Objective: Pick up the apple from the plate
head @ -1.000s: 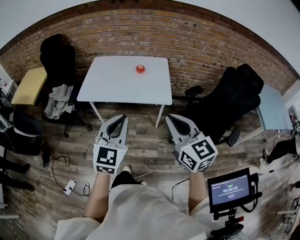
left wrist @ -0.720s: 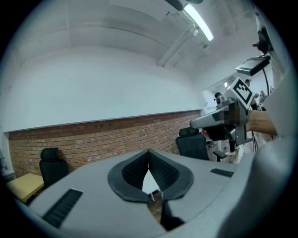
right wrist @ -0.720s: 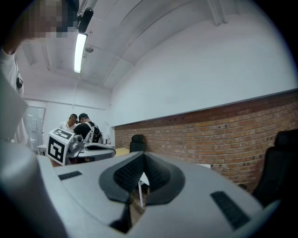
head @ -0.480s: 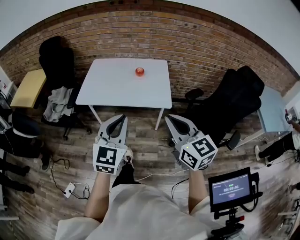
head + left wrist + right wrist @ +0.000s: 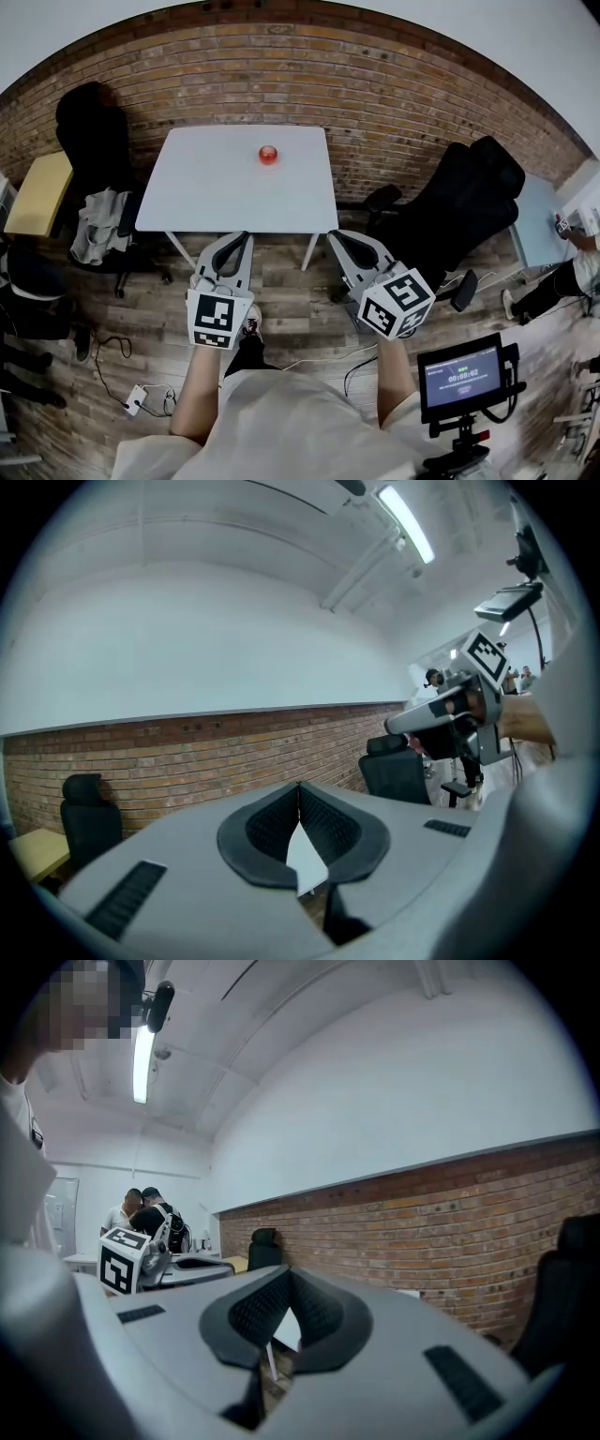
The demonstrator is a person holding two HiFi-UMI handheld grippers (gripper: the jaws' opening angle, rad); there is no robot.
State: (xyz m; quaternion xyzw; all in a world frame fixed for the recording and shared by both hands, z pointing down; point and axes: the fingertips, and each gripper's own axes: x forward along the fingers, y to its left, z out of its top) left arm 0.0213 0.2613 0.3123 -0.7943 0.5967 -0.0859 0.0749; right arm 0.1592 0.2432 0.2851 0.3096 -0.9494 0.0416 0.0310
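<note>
The person stands on the wooden floor (image 5: 291, 291), back from the white table (image 5: 206, 192), with both forearms stretched forward and roughly parallel. The left hand-held gripper (image 5: 245, 236) points level and straight toward the table, its marker cube facing up. Its own view shows the left hand-held gripper (image 5: 300, 786) with its jaws pressed together at the tips and nothing caught between the black ribbed pads (image 5: 328, 822); only a sliver of the table shows through the gap below them.

The right hand-held gripper (image 5: 335, 235) is held beside it, also level, rolled slightly so that its marker cube tips toward the outside. From its own camera, the right hand-held gripper (image 5: 287, 1270) likewise has its jaws closed tip to tip and empty.

The apple (image 5: 268, 155) sits on the far half of the table, near the brick wall (image 5: 394, 89), well apart from both hand-held grippers. Any plate under it is too small to make out.
</note>
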